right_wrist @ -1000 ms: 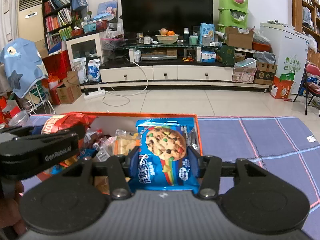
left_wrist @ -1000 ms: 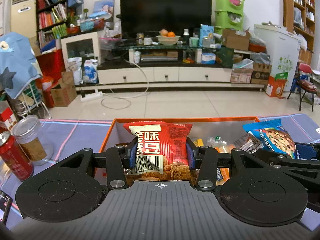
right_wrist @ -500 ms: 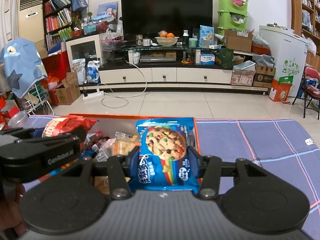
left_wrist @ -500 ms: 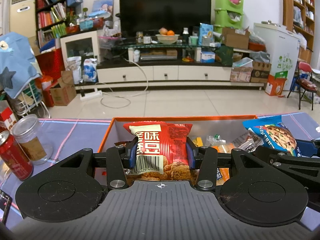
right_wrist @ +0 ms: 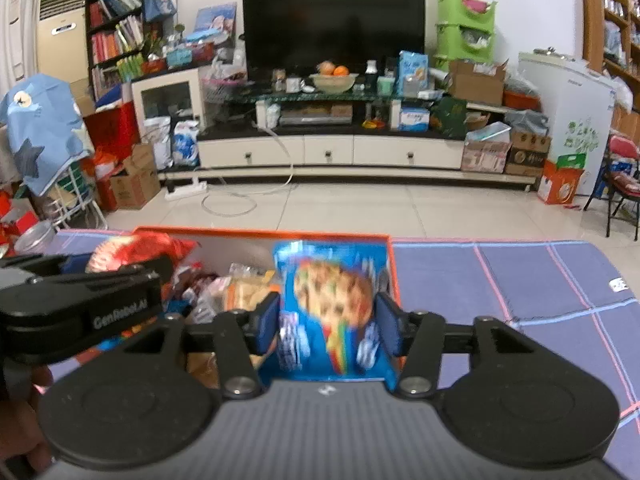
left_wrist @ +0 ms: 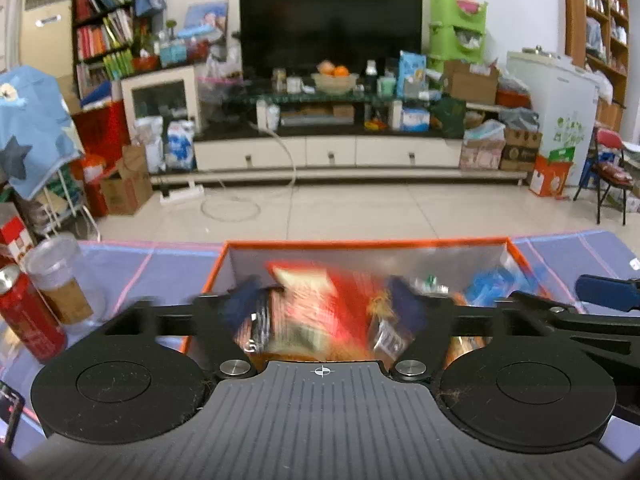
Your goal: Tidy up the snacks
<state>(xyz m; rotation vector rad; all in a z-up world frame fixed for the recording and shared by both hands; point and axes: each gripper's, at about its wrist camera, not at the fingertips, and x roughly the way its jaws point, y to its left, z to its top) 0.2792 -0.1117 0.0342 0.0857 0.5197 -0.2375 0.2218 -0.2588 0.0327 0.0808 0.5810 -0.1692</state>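
change since the earlier frames: both pairs of fingers, clenched on their packets half a second ago, are now spread, and both packets are blurred, apparently dropping. item one: red snack bag (left_wrist: pixel 320 308), seen between the parted fingers of the left gripper (left_wrist: pixel 322 308), released, tilted, over the left half of the orange box (left_wrist: pixel 360 245); whether a pad is touched cannot be told through the blur. item two: blue cookie packet (right_wrist: pixel 332 304), upright between the opened fingers of the right gripper (right_wrist: pixel 327 322), a gap visible at each side, just inside the right wall of the same box (right_wrist: pixel 394 268). box contents: assorted wrapped snacks (right_wrist: pixel 244 292), loosely piled. box location: on a purple checked cloth (right_wrist: pixel 520 280). adjacent, left: a red can (left_wrist: pixel 24 320) and a clear jar (left_wrist: pixel 60 280), standing apart from the box. handling notes: both packets are judged light, air-puffed, soft and slippery-filmed; the contents are judged brittle and crushed by a hard squeeze. hold is best taken across the flat middle or at a crimped end seam, with light pressure. the piled wrappers are judged likely to shift when a packet lands on them.
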